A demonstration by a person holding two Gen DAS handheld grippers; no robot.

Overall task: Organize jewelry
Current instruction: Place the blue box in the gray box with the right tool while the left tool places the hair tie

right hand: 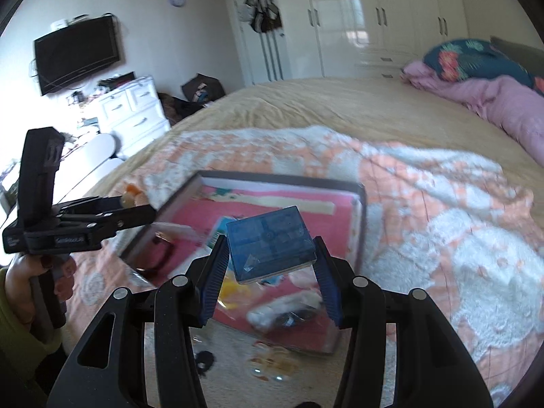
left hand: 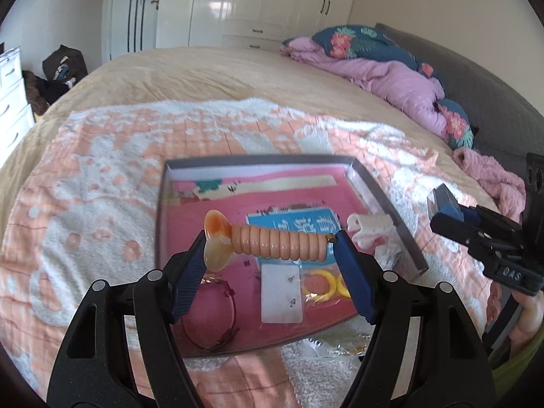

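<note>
My left gripper is shut on a peach coiled hair tie with an orange disc at one end, held endwise between the blue fingers. It hangs over a shallow grey box with a pink floor. Inside lie a thin bangle, an earring card, yellow rings and a white lace piece. My right gripper is shut on a small translucent blue case, also above the box. In the right wrist view the left gripper shows at the box's left edge.
The box rests on an orange-and-white towel spread over a beige bed. Small loose trinkets and a black hair band lie on the towel by the box's near side. A purple quilt is heaped at the far right.
</note>
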